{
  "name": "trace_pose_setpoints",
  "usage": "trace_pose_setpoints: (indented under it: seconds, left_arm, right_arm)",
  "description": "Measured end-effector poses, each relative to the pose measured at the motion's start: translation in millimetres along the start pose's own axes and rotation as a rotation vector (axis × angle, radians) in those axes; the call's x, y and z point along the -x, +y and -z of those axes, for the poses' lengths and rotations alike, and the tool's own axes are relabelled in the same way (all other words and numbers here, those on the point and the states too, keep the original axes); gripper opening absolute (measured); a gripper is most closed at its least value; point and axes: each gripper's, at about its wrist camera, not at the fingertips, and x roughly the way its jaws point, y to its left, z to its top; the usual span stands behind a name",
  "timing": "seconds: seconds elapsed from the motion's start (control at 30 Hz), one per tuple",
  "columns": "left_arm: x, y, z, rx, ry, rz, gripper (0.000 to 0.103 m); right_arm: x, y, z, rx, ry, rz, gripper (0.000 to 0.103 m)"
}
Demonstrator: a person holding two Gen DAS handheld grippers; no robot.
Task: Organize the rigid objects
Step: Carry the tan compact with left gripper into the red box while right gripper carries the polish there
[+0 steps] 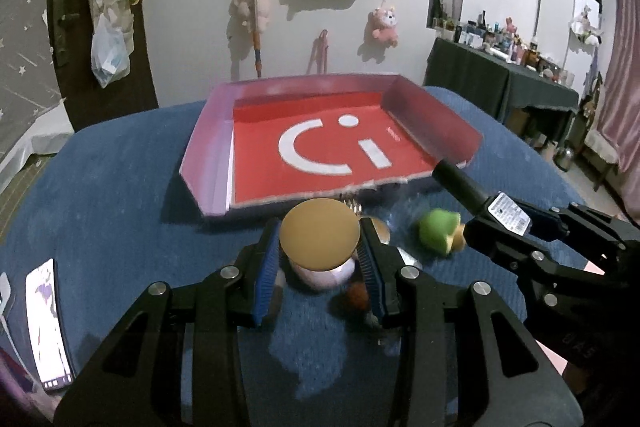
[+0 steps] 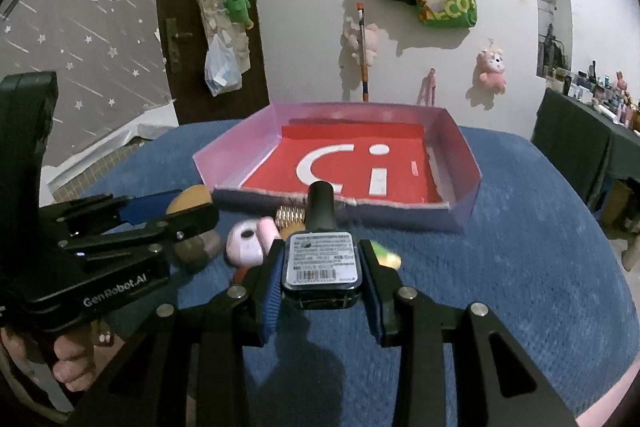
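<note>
1. The left gripper is clamping a small pale jar with a round tan lid; the jar is sitting between the two blue pads, one pad pressing on each side, and the lid is spreading above the fingertips.
2. The right gripper is gripping a dark bottle with a barcode label; the labelled body is lying squarely between the blue pads, and its black neck is sticking out forward past the fingertips toward the tray.
3. The tray, pink-walled with a red floor and a white mark, is standing on the blue cloth just beyond both grippers, with nothing lying inside it.
4. A green and yellow toy, blurred, is lying on the cloth near the tray's front wall, just beside the right gripper's bottle.
5. A pink rounded object and a gold coiled piece are resting on the cloth between the two grippers, in front of the tray.
6. A phone is lying at the cloth's left edge, well apart from the jaws.
</note>
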Motion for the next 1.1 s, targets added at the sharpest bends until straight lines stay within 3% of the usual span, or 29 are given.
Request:
trace_pose_setpoints:
  seconds: [0.67,1.1]
  left_arm:
    - [-60.5,25.4,-79.6,0.044,0.008,-0.022,0.036]
    - [-126.2,38.5,-95.5,0.091,0.124,-0.007,0.036]
  right_arm:
    - [-51.3,-33.0,-72.0,-0.044,0.017,-0.021,0.038]
    - [-119.5,-62.3,-99.6,-0.093,0.131,0.003,0.038]
